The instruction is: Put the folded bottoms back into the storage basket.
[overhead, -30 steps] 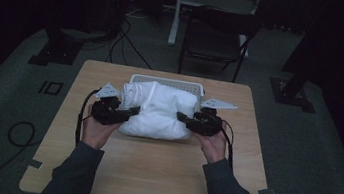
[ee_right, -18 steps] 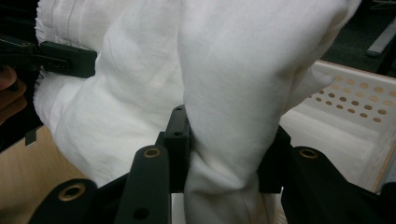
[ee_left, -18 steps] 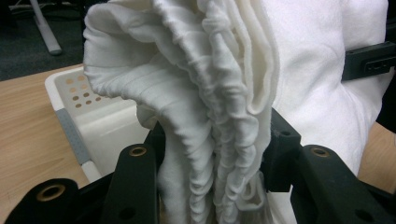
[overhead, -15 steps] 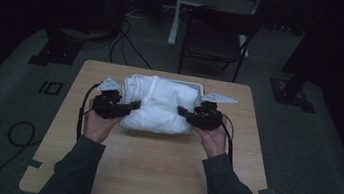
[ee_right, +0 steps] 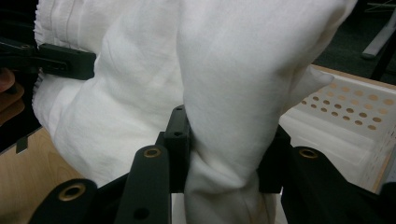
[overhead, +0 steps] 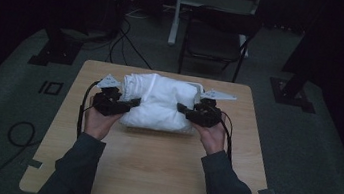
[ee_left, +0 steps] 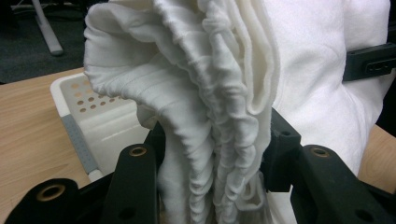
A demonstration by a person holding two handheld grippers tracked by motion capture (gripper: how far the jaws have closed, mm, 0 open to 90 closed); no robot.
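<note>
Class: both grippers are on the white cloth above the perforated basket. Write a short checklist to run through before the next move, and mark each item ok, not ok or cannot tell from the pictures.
1. Left gripper shut on the white cloth: ok; gathered folds sit between its jaws in the left gripper view.
2. Right gripper shut on the cloth: ok; a thick fold is pinched.
3. Grips on opposite ends of the bundle: ok.
4. White perforated basket beneath the cloth: ok; its wall shows behind the folds.
5. Cloth clear of the basket rim: cannot tell; the bundle hides it.
6. Table free in front of the bundle: ok.
</note>
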